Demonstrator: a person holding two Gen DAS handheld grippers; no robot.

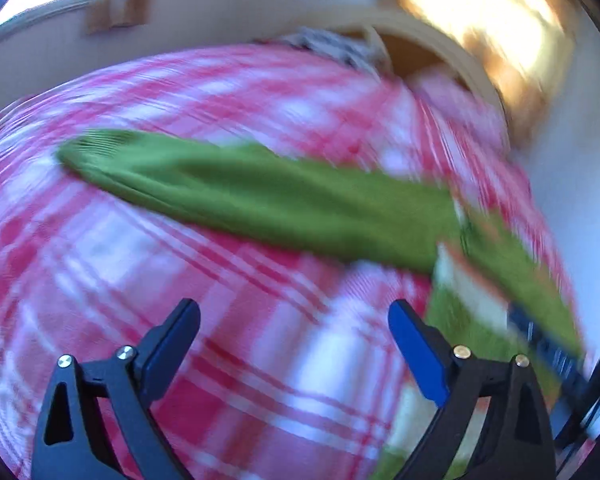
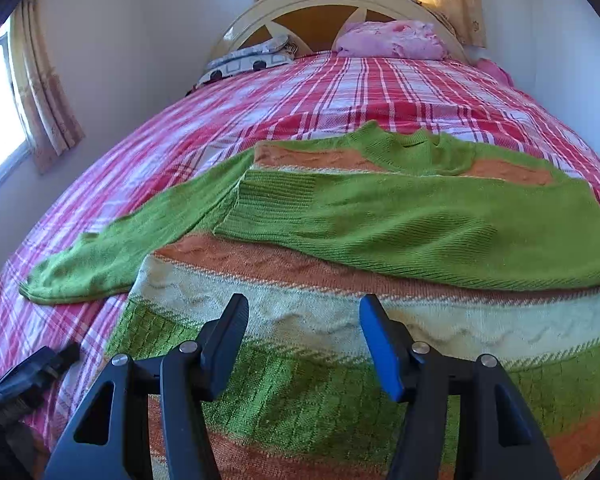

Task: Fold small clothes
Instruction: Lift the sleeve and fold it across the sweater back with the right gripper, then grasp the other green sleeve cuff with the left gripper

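The striped sweater [image 2: 340, 280] is spread on the bed [image 2: 340, 80], one sleeve [image 2: 380, 220] folded across. Both the left tongs [image 1: 294, 340] and right tongs [image 2: 304, 336] are held apart, empty. The outstretched sleeve [image 2: 100, 256] could be dragged crooked if gripped carelessly.

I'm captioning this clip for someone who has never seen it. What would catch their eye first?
The striped green, orange and cream sweater lies flat on the red plaid bedspread, one green sleeve folded across its chest, the other sleeve stretched out to the left. Both grippers, right and left, are open and hold nothing. A pink pillow leans on the arched headboard.
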